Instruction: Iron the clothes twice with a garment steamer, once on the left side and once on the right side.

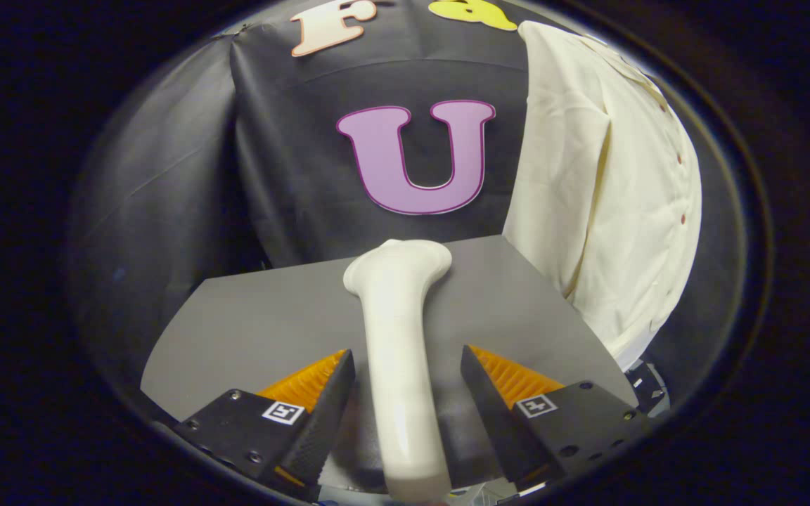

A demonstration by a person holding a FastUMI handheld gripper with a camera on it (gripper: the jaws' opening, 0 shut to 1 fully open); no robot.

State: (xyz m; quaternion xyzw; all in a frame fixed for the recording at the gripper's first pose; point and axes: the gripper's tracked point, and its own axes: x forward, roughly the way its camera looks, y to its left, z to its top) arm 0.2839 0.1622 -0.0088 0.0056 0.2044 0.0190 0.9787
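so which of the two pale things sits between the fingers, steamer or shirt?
The garment steamer: it lies on the grey table between the open gripper fingers, neither touching it. The cream shirt hangs beyond them against the booth wall.

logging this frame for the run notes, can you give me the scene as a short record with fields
tool: white garment steamer, lying on the grey table, handle between the fingers, head pointing away
gripper: gripper open, fingers either side of the steamer handle; the left finger looks very close, the right has a gap
garment: cream buttoned shirt hanging beyond the table to the right
steamer to shirt: apart, not touching
task stage: steamer not yet gripped, ironing not begun
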